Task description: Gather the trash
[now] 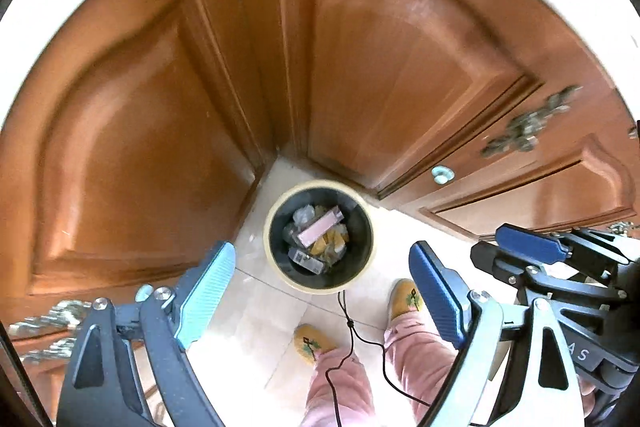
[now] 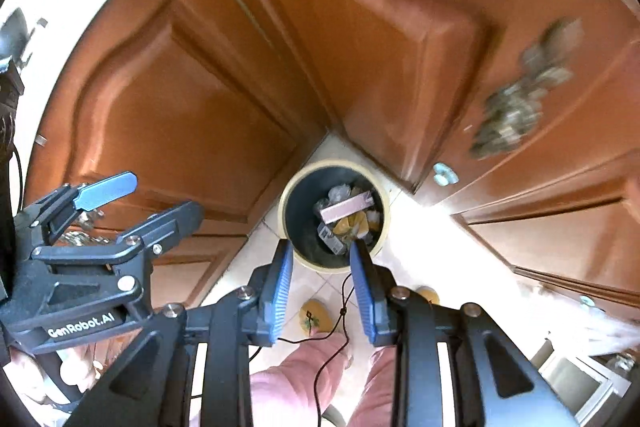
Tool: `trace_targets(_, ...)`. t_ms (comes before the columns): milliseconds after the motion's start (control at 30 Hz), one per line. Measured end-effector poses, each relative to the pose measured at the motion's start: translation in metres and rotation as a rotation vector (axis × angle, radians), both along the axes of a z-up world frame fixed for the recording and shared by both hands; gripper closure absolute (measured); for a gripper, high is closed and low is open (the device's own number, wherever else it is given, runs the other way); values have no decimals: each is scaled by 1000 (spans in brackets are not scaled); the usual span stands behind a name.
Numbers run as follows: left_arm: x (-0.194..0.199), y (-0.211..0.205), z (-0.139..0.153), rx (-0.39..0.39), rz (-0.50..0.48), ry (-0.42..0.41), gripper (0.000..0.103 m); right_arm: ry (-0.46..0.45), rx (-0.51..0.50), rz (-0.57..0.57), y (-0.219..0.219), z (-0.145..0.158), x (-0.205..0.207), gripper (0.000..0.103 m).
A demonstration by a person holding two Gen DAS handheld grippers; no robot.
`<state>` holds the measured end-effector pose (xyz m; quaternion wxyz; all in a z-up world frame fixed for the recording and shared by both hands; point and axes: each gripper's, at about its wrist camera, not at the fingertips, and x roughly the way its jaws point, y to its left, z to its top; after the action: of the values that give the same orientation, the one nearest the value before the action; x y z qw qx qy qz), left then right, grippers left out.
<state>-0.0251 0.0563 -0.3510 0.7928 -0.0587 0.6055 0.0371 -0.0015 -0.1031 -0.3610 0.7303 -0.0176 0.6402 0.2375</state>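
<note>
A round trash bin with a cream rim stands on the tiled floor in the corner of the cabinets, far below both grippers. Inside it lie a pink box, crumpled clear plastic, yellow wrappers and a grey packet. My left gripper points steeply down over the bin, open wide, with nothing between its pads. My right gripper hangs beside it, its jaws a narrow gap apart and empty.
Brown wooden cabinet doors meet in a corner behind the bin. A person's legs in pink trousers and yellow slippers stand just in front of it. A thin black cable dangles there.
</note>
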Motion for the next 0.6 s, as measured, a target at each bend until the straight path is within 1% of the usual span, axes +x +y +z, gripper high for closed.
trace_targets(300,-3,-23,100,70,-59,-93,16,-106,6,-97,-26,90,-11,68)
trace_targets(367,-3,-28,122,80,-76,-112,15,-140,13,-123,-33,114,-13,65)
trace_targets(533,-4,-39,178,88,-104,-184,6,-235,39,-174,-47,171,-18,57)
trace_targets(600,-4,-42,200,86,-107,-209,6,-267,49,-192,-52,193,-18,54)
